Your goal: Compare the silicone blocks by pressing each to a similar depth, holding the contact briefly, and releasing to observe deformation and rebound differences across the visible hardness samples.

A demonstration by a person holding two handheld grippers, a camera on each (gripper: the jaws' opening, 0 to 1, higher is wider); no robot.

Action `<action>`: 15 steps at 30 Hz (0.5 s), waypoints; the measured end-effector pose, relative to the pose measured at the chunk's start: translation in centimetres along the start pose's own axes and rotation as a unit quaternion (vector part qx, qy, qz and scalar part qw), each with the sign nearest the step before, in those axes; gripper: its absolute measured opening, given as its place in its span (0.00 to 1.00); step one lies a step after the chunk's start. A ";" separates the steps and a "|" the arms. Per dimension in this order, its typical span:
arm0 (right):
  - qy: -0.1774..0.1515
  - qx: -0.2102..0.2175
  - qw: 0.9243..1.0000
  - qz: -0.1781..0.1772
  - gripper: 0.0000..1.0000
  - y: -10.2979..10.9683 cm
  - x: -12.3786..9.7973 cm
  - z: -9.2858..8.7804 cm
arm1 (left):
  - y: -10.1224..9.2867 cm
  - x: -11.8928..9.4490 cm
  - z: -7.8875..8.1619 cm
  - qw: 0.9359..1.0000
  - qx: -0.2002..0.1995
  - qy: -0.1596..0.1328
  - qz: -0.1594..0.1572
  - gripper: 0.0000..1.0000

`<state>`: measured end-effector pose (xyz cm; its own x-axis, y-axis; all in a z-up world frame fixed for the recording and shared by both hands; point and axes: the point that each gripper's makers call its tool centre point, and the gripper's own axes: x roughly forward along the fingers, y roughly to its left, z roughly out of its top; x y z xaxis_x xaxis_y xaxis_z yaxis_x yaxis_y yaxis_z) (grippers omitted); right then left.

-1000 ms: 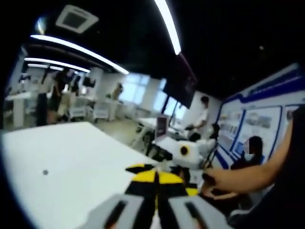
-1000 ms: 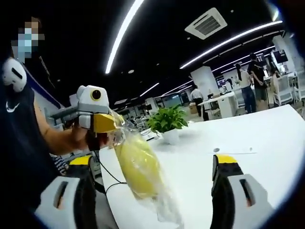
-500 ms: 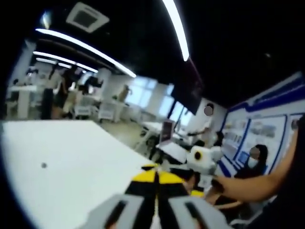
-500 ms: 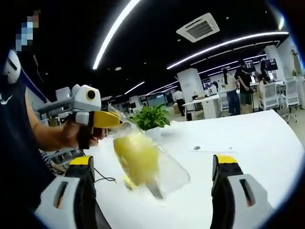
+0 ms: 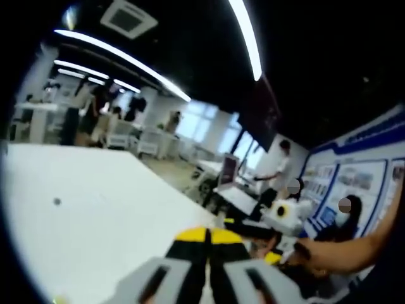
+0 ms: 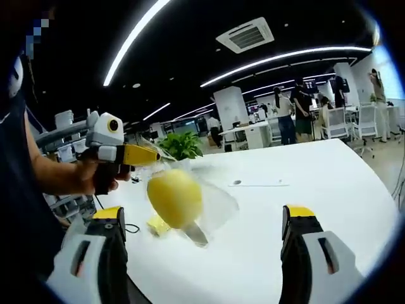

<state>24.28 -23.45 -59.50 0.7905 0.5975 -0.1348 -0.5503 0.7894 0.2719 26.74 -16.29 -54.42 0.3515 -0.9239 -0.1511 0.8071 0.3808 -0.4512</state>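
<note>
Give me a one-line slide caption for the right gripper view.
Left gripper dangles a clear bag with a yellow block above the white table; right gripper open.

**No readable text in either view**

Nothing can be read in the left gripper view or the right gripper view. The blue-framed wall panels [image 5: 354,183], to the right of the white desk [image 5: 95,215] in the left gripper view, carry poster-like sheets, but whatever is printed on them is too blurred to make out. In the right gripper view a flat sheet of paper [image 6: 256,183] lies on the desk [image 6: 304,183], beyond the bagged yellow block [image 6: 174,197]; any print on it is too small to tell. A pale mark shows on the person's dark shirt [image 6: 14,158] at the left edge, too cut off to read.
</note>
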 end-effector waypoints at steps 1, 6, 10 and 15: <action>0.000 0.004 1.000 -0.002 0.96 -0.1 -0.2 -0.1 | 0.1 0.2 -0.4 1.000 -0.004 -0.001 -0.001 0.00; 0.008 0.013 1.000 -0.014 0.96 -0.7 -0.9 -1.2 | 0.1 0.9 -1.7 1.000 -0.008 0.007 0.000 0.00; 0.012 0.020 1.000 -0.020 0.96 -0.8 -1.3 -1.9 | 0.4 1.4 -2.8 1.000 -0.029 0.007 -0.004 0.00; 0.024 0.024 0.999 -0.022 0.96 -0.8 -1.4 -3.0 | 0.9 2.1 -4.2 0.999 -0.045 0.011 -0.001 0.00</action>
<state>22.76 -24.48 -62.37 0.7989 0.5700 -0.1918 -0.5014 0.8074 0.3109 26.21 -18.00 -58.88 0.3381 -0.9258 -0.1692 0.7621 0.3748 -0.5280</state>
